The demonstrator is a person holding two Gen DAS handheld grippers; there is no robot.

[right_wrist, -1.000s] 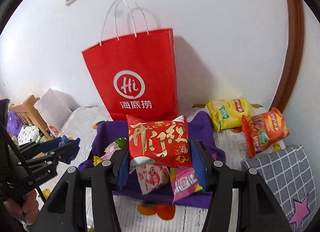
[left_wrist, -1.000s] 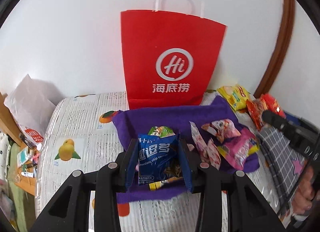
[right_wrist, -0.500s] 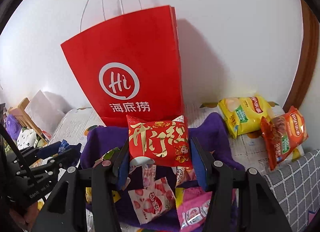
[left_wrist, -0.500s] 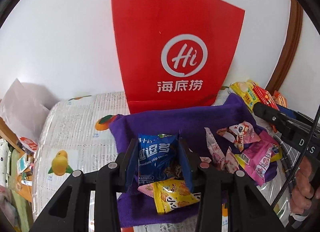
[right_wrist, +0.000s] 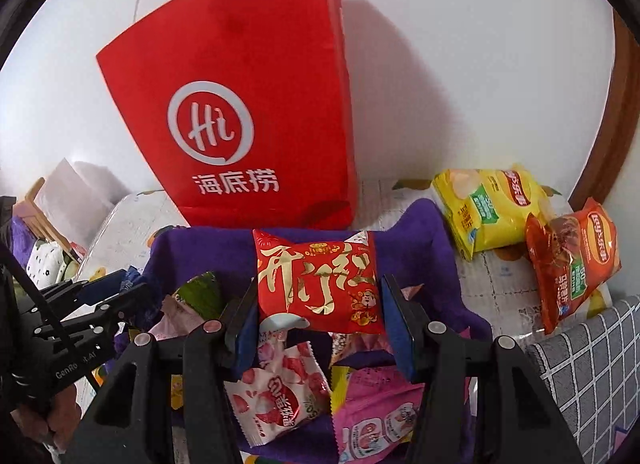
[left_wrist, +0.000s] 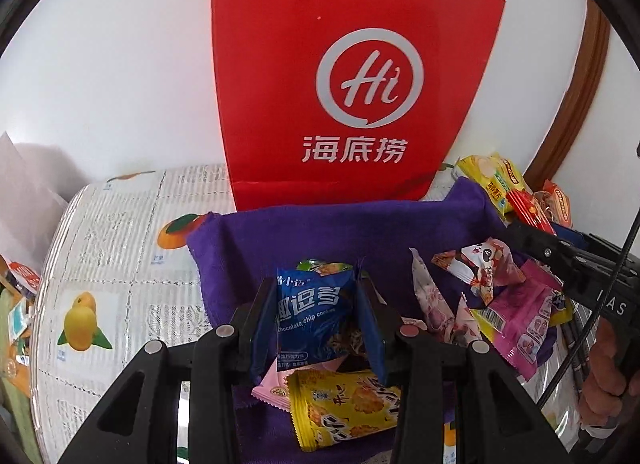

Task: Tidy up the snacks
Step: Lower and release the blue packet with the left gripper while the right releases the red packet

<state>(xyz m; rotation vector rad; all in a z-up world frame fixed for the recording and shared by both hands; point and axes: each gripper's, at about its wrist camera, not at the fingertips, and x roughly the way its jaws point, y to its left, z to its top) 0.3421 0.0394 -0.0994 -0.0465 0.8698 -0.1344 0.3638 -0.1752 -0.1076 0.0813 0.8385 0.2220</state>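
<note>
My left gripper (left_wrist: 316,316) is shut on a blue chocolate chip cookie packet (left_wrist: 314,314), held above the purple cloth (left_wrist: 344,232). My right gripper (right_wrist: 318,306) is shut on a red snack packet with gold characters (right_wrist: 318,284), also lifted over the purple cloth (right_wrist: 424,244). A tall red paper bag (left_wrist: 352,76) stands upright against the wall just behind the cloth; it also shows in the right wrist view (right_wrist: 240,112). Loose snacks lie on the cloth: a yellow packet (left_wrist: 344,404), pink packets (left_wrist: 520,316), a lychee packet (right_wrist: 276,392).
A yellow chip bag (right_wrist: 488,208) and an orange chip bag (right_wrist: 572,264) lie right of the cloth. A grey checked cushion (right_wrist: 592,364) is at the right front. The fruit-print tablecloth (left_wrist: 108,264) extends left. A brown door frame (left_wrist: 576,92) stands at the right.
Both grippers, each still holding its packet, have moved forward and up toward the red bag, which now looms larger. More loose snacks show beneath them.
</note>
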